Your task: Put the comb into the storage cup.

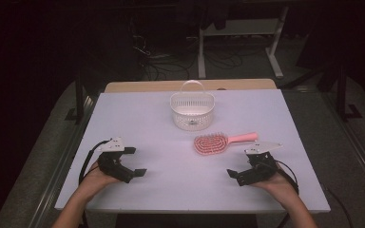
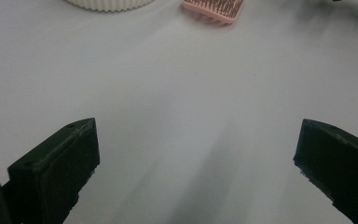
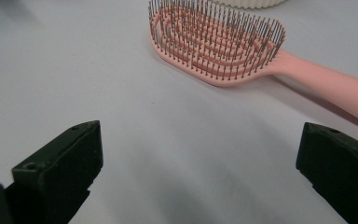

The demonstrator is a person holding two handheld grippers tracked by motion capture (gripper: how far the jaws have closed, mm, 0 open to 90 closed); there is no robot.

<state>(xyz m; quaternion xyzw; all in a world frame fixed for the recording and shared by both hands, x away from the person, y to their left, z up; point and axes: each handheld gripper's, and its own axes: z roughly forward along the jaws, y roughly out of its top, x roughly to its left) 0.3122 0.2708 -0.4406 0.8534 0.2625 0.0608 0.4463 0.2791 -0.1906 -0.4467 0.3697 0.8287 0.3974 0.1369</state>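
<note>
Brush (image 1: 211,143): bristles up, just in front of the basket (image 1: 192,110).
Left gripper (image 1: 134,161): spread, empty.
Right gripper (image 1: 241,167): spread, empty, near brush.

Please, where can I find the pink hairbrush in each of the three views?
High view: the pink hairbrush lies right of centre on the table, its handle pointing right, in front of the white basket.
Left gripper view: its head is at the top edge, right of centre.
Right gripper view: it lies across the upper half, bristles up, handle to the right.
Shared landmark: the white basket, just behind the brush.
</note>
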